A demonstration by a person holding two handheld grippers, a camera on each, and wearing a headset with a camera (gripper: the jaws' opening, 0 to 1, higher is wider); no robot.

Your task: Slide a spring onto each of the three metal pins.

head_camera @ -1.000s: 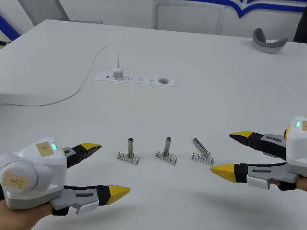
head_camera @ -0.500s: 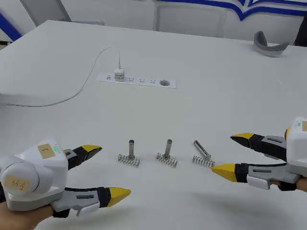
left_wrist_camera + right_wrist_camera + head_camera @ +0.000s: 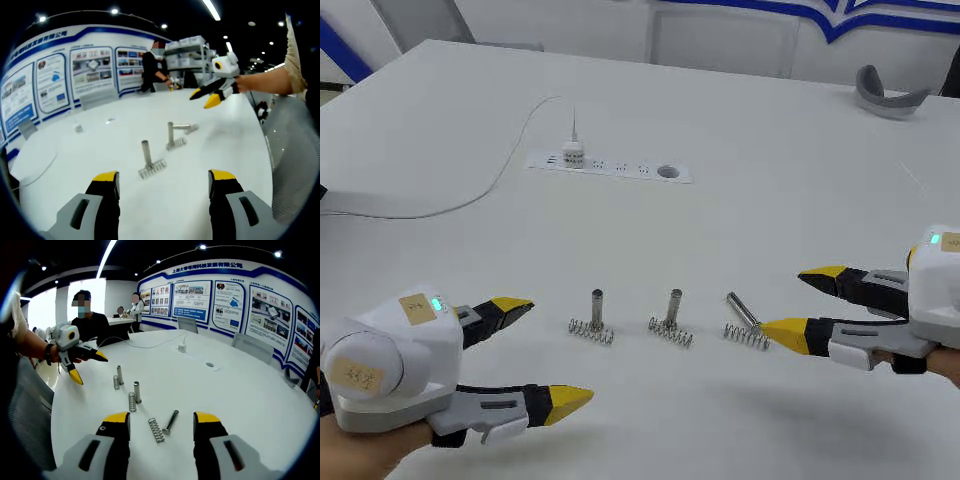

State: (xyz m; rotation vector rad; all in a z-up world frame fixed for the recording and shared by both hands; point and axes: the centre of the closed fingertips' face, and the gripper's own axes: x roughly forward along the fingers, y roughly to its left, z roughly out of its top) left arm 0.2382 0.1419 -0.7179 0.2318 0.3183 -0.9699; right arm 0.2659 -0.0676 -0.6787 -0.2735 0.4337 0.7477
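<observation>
Three metal pins sit in a row on the white table (image 3: 740, 200). The left pin (image 3: 597, 303) and middle pin (image 3: 674, 303) stand upright; the right pin (image 3: 742, 309) lies flat. A loose spring lies in front of each: left spring (image 3: 591, 331), middle spring (image 3: 670, 332), right spring (image 3: 747, 336). My left gripper (image 3: 545, 352) is open, left of the row. My right gripper (image 3: 798, 302) is open, its lower tip just right of the lying pin. In the right gripper view the lying pin (image 3: 170, 421) and its spring (image 3: 156, 430) sit between my open jaws. The left gripper view shows the nearest pin (image 3: 146, 152).
A white power strip (image 3: 610, 166) with a plug (image 3: 572, 155) and cable (image 3: 470, 200) lies farther back. A grey curved object (image 3: 890, 95) rests at the far right. People stand in the background of both gripper views.
My right gripper has moved in toward the lying pin and its spring. The left gripper has barely moved. Pins and springs stay put.
</observation>
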